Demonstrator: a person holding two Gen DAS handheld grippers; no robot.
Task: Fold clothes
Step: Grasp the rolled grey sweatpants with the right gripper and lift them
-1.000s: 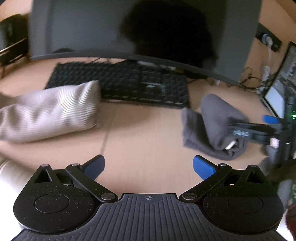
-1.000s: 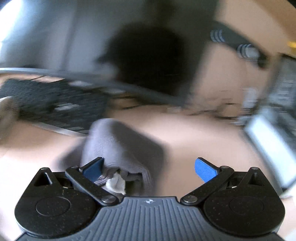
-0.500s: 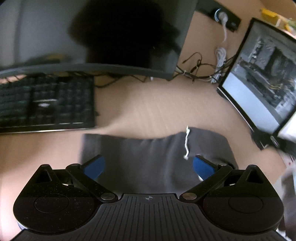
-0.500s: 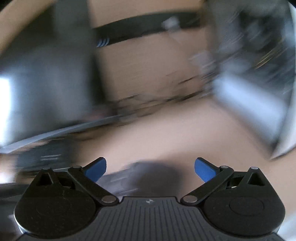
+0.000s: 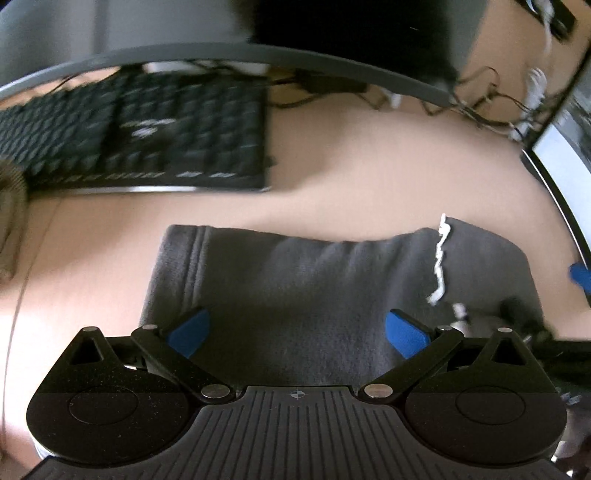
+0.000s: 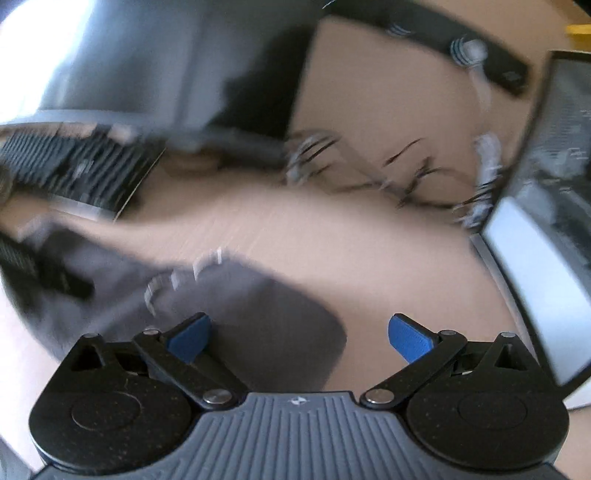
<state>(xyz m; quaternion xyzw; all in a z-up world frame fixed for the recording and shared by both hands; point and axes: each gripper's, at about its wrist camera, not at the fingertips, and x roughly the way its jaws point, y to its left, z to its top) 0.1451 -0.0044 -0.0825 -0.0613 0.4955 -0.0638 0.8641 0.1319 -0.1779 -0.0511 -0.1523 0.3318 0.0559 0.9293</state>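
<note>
A dark grey garment (image 5: 303, 288) with a white drawstring (image 5: 440, 258) lies spread on the tan desk. My left gripper (image 5: 297, 328) is open and empty, low over the garment's near part, its blue pads apart. My right gripper (image 6: 299, 332) is open and empty over the garment's right end (image 6: 258, 314); that view is blurred. A blue pad of the right gripper (image 5: 580, 275) shows at the right edge of the left wrist view.
A black keyboard (image 5: 140, 136) lies behind the garment, under a wide monitor (image 5: 258, 33). A second screen (image 5: 569, 155) stands at the right with tangled cables (image 5: 487, 99) beside it. A beige ribbed garment (image 5: 9, 206) lies at the far left.
The grey garment went from a bunched lump to lying spread flat. My left gripper moved right, over it. My right gripper let go of it and swung to its right end.
</note>
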